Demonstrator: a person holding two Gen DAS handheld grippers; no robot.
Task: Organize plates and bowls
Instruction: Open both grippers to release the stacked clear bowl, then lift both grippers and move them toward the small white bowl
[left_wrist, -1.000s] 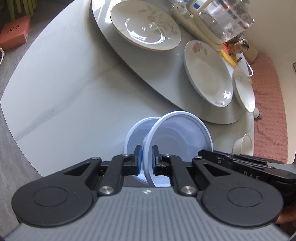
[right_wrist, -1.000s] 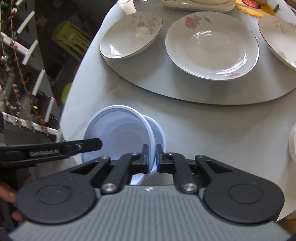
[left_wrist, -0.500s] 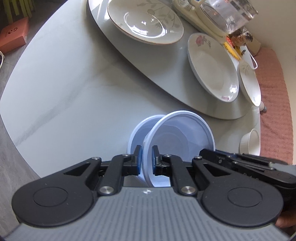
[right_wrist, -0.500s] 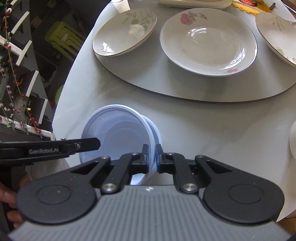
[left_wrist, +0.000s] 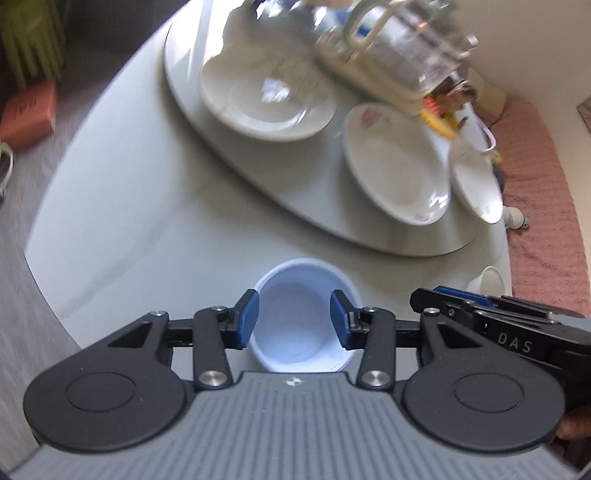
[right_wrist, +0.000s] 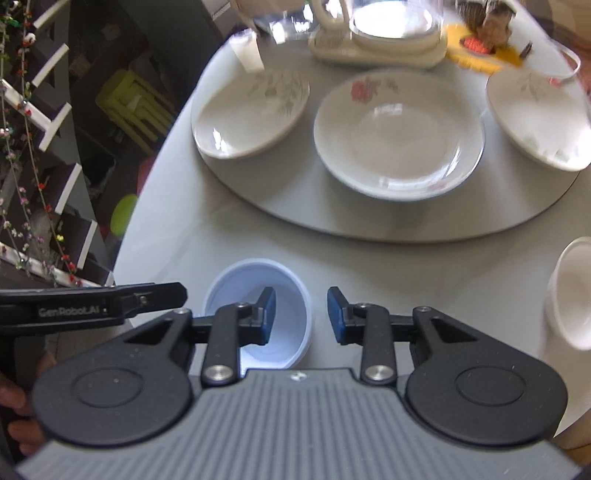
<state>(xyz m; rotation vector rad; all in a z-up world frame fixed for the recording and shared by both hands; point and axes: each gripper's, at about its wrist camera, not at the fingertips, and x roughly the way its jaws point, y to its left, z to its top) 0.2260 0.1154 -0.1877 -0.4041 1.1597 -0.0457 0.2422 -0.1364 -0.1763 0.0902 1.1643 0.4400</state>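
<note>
1. Below my left tool, in the left wrist view, the white bowl now sits upright on the tabletop with one rim showing where two tilted bowls showed a moment ago, so I judge it nested into the other. My left tool's jaws have just been opening; the blue pads stand apart on either side of the bowl, released and pressing on nothing. The right tool shows at the right edge.

2. Over the same bowl, in the right wrist view, my right tool has likewise just been opening and holds nothing; its left pad hangs over the bowl's mouth, its right pad clear of it. Three plates wait on the turntable, a cup at right, still unsorted.
</note>
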